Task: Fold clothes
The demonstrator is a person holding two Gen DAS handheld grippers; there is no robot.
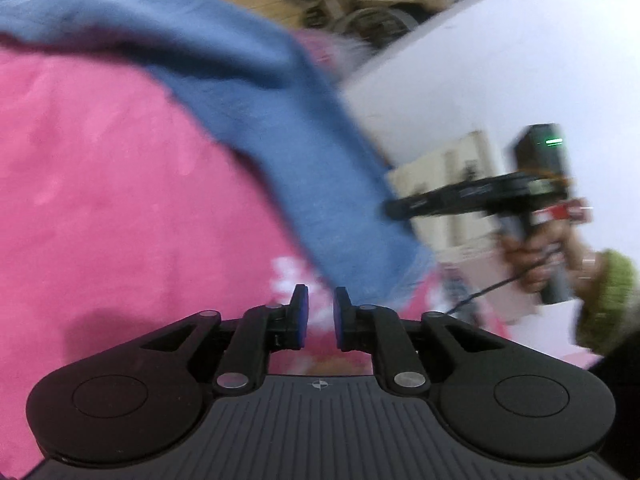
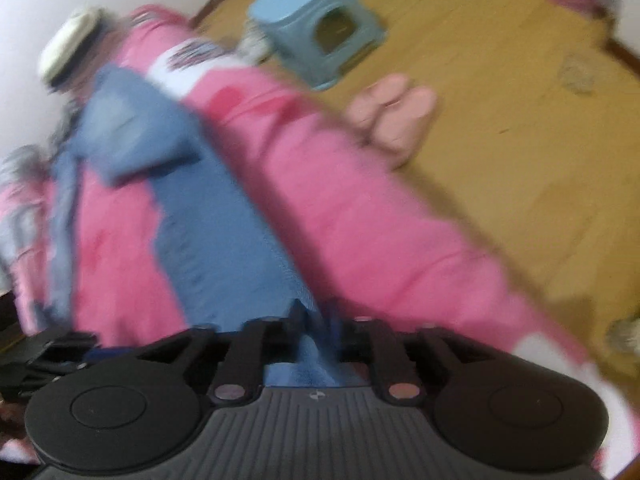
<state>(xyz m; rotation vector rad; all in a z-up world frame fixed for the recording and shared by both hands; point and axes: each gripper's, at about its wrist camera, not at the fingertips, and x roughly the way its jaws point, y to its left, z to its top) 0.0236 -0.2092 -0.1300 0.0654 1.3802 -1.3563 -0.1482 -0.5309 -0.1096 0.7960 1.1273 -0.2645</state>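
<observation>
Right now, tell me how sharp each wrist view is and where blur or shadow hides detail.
Left wrist view: own left gripper crisp, its shadow dark on the pink bedding; blue jeans and right gripper smeared by motion. Right wrist view: blurred throughout, jeans, blue stool and pink slippers soft; fisheye bends the wooden floor.

My left gripper (image 1: 319,316) is matte black with blue pads (image 1: 303,312), silver screws and a ribbed grey deck; my sleeve (image 1: 608,300) is green knit.
</observation>
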